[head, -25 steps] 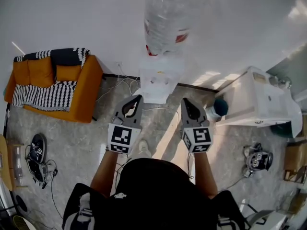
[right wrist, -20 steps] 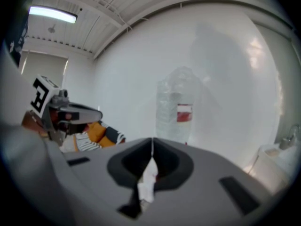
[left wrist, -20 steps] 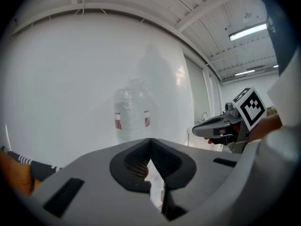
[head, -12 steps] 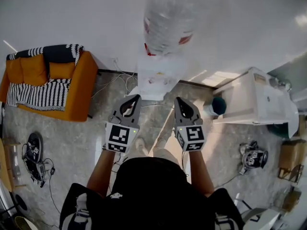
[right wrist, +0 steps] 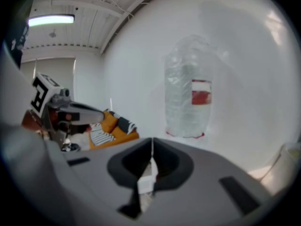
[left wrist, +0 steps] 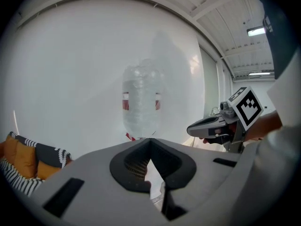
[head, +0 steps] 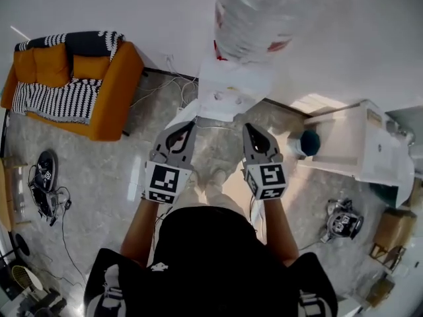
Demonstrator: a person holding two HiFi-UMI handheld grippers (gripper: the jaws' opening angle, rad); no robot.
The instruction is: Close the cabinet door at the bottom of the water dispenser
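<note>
Approach stage. The left tool point(head: 190, 125) and right tool point(head: 248, 128), each with jaws together and empty, point toward the water dispenser point(head: 231, 88). Its cabinet door point(head: 184, 115), at floor level, appears ajar. The next move is probably to lower a tool and press the door shut.

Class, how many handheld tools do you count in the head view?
2. The left tool points at the dispenser, left of centre. The right tool is beside it, to the right. None seems hidden.
</note>
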